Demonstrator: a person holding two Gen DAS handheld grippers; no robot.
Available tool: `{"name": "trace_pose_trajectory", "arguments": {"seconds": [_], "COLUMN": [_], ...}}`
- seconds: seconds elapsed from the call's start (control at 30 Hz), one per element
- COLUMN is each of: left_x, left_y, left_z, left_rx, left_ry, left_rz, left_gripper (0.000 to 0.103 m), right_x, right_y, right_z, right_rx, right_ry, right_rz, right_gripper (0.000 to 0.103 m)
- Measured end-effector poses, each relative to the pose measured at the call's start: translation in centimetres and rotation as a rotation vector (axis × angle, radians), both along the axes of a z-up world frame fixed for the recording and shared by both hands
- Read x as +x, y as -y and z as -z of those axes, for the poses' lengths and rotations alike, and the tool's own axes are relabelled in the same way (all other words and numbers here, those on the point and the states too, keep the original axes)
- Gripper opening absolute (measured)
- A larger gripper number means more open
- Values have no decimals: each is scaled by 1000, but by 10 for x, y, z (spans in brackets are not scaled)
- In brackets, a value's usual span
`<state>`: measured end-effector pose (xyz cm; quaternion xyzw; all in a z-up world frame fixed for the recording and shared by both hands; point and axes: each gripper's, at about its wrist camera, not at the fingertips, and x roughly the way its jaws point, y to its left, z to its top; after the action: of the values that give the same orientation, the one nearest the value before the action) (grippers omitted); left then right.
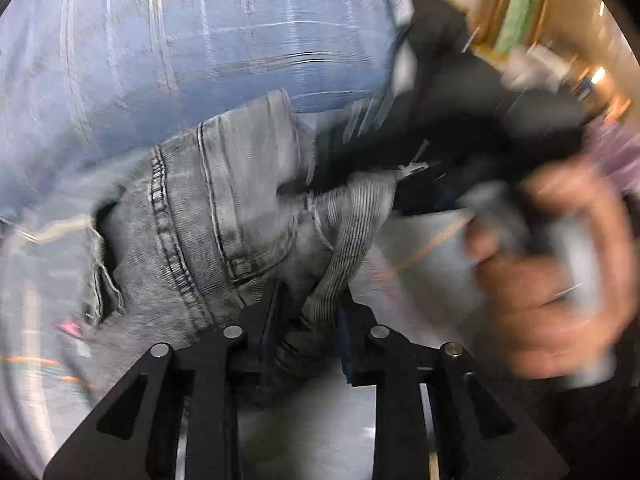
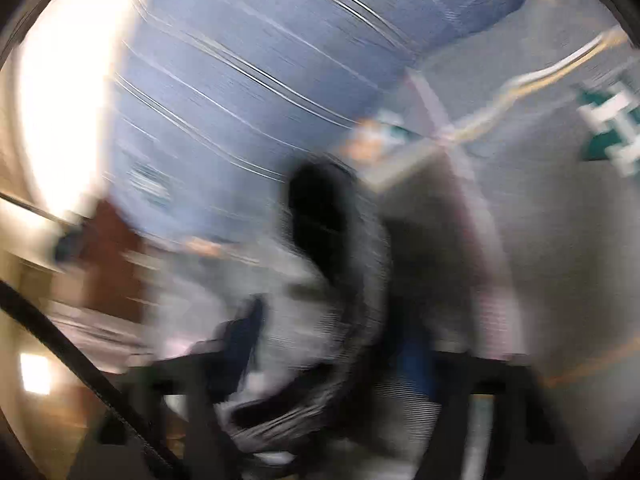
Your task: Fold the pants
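Grey denim pants lie bunched in the left wrist view, with stitched seams and a ribbed grey band showing. My left gripper is shut on a fold of that ribbed band, and the cloth fills the gap between the fingers. A person's hand at the right holds the other gripper's handle, and its black body reaches toward the pants. The right wrist view is heavily blurred. There a bunch of the grey pants with a dark ribbed edge runs between the blue pads of my right gripper, which looks shut on it.
A blue checked cover lies behind the pants and shows again as the blue cover in the right wrist view. A pale sheet with teal marks spreads to the right. A gold and green rim stands at the upper right.
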<state>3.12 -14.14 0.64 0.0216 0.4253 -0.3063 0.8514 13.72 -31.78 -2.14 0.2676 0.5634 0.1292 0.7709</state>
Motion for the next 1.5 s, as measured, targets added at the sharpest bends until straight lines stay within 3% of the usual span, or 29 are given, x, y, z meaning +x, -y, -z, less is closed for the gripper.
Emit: {"name": "trace_pose_trajectory", "arguments": {"seconds": [0.07,0.13,0.2,0.33,0.43,0.47,0.57,0.63,0.7,0.77,0.8,0.93,1.0,1.03,1.07,1.1,1.2,1.3,1.37,1.5], "left_x": [-2,-2,9,37,51,57,65,65,66,63,59,49,43,42,43,46,50,52,51,50], "left_y": [-17,-34,-48,-82,-105,-111,-119,-115,-111,-103,-101,-83,-75,-75,-77,-82,-93,-93,-91,-89], "left_z": [-11,-24,-30,-17,9,19,34,35,35,36,38,42,39,37,38,38,42,44,44,44], "left_rx": [-130,-178,-187,-154,-232,-279,-362,-358,-327,-306,-301,-267,-228,-221,-229,-257,-323,-335,-323,-314], "left_ry": [-34,-8,-11,4,-94,-160,-257,-269,-249,-237,-230,-200,-164,-157,-166,-193,-242,-252,-243,-230], "left_rz": [49,34,-17,-183,-227,-231,-233,-228,-226,-227,-226,-215,-201,-201,-202,-208,-218,-223,-222,-224], "left_gripper": [24,28,29,29,29,29,29,29,29,29,30,30,30,30,30,31,32,32,32,32], "right_x": [1,2,-3,-22,-25,-20,-8,-1,-2,-6,-8,-31,-29,-27,-24,-22,-25,-25,-25,-24], "right_y": [3,9,16,30,26,19,2,-3,-1,-1,-2,-4,-8,-8,-6,-4,4,2,-4,-16], "right_z": [10,14,6,-37,-43,-39,-14,5,14,6,2,-33,-40,-39,-33,-28,-23,-23,-18,-8], "right_rx": [-7,21,19,42,134,132,121,52,23,-17,-22,-7,-41,-50,-50,-41,6,-3,35,-36], "right_ry": [-48,-78,-65,112,163,151,73,31,13,40,55,123,135,125,99,78,59,66,47,13], "right_rz": [13,13,37,67,35,12,-19,-15,16,19,16,1,-14,-15,-21,-16,11,-6,-47,-65], "right_gripper": [27,33,45,58,59,59,57,57,44,13,4,4,12,29,57,64,60,50,36,38]}}
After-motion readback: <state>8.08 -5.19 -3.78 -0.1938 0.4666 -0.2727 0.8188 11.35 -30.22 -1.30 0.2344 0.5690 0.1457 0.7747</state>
